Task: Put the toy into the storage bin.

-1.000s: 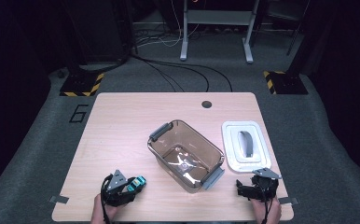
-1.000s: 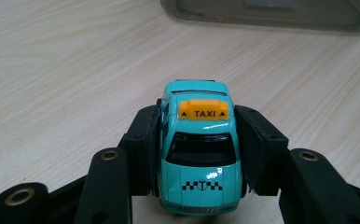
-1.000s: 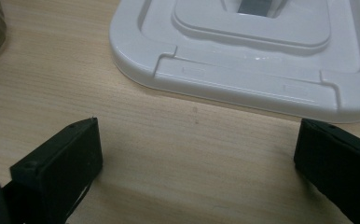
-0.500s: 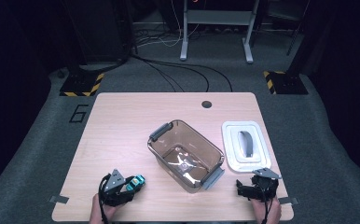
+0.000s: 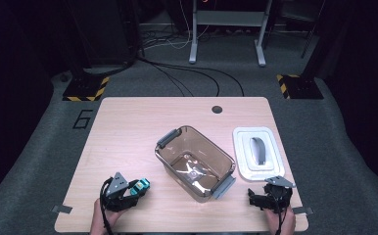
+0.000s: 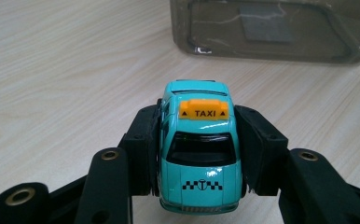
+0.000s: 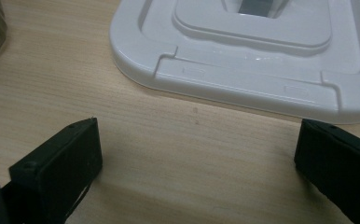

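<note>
Now the toy taxi sits clamped between the left hand-held gripper.

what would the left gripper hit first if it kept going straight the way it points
Probably the brown bin: it stands straight ahead of the left gripper, which is shut on the taxi, with bare table between.

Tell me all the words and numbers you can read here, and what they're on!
"TAXI": black letters on the orange roof sign of the toy car, between two small black triangles.
"T": in a circle within the checkered strip on the car's hood.
"6": a dark number on the grey floor, left of the table.
Nothing readable on the white lid or the clear box.
</note>
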The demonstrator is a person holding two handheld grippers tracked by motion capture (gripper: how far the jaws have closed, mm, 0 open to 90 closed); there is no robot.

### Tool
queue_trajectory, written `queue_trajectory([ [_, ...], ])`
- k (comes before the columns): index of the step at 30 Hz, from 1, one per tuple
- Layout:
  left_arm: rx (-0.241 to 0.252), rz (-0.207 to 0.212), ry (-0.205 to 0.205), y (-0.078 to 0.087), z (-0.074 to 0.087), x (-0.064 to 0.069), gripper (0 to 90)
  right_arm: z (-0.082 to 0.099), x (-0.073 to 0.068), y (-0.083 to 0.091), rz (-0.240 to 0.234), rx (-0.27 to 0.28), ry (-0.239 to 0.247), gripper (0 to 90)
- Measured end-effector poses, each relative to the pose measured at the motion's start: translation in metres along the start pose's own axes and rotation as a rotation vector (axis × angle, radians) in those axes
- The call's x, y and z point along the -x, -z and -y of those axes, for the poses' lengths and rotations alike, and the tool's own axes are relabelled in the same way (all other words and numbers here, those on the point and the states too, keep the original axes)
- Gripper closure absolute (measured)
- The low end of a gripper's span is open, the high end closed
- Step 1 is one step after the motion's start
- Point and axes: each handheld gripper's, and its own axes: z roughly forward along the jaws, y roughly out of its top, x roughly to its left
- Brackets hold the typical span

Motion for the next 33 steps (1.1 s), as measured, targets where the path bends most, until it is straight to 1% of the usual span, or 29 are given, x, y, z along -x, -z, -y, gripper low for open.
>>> queue_trajectory([
  [5, 0.005, 0.005, -0.011, 0.004, -0.007, -0.001, 52.7, 0.000, 0.000, 0.000, 0.000, 0.000, 0.000, 0.1],
  [6, 0.010, 0.004, -0.006, 0.004, -0.008, -0.001, 52.7, 0.000, 0.000, 0.000, 0.000, 0.000, 0.000, 0.1],
  [11, 0.012, 0.007, -0.021, 0.008, -0.015, -0.004, 52.7, 0.000, 0.000, 0.000, 0.000, 0.000, 0.001, 0.1],
  [15, 0.021, 0.006, -0.020, 0.010, -0.020, -0.004, 52.7, 0.000, 0.000, 0.000, 0.000, 0.000, 0.000, 0.1],
  [16, 0.018, 0.006, -0.028, 0.011, -0.022, -0.004, 52.7, 0.000, 0.000, 0.000, 0.000, 0.000, 0.000, 0.1],
  [21, 0.031, -0.001, -0.035, 0.012, -0.027, -0.004, 52.7, 0.000, 0.000, 0.000, 0.000, 0.000, 0.000, 0.1],
  [24, 0.031, 0.001, -0.047, 0.014, -0.032, -0.005, 52.7, 0.000, 0.000, 0.000, 0.000, 0.000, 0.000, 0.1],
  [26, 0.035, 0.001, -0.048, 0.015, -0.035, -0.005, 52.7, 0.000, 0.000, 0.000, 0.000, 0.000, 0.000, 0.1],
  [30, 0.045, -0.007, -0.068, 0.016, -0.042, -0.005, 52.7, 0.000, 0.000, 0.000, 0.000, 0.000, 0.001, 0.1],
  [31, 0.040, -0.001, -0.071, 0.017, -0.043, -0.005, 52.7, 0.000, 0.000, 0.000, 0.000, 0.000, 0.001, 0.1],
  [33, 0.045, -0.003, -0.077, 0.018, -0.047, -0.005, 52.7, 0.000, 0.000, 0.000, 0.000, 0.000, 0.000, 0.1],
])
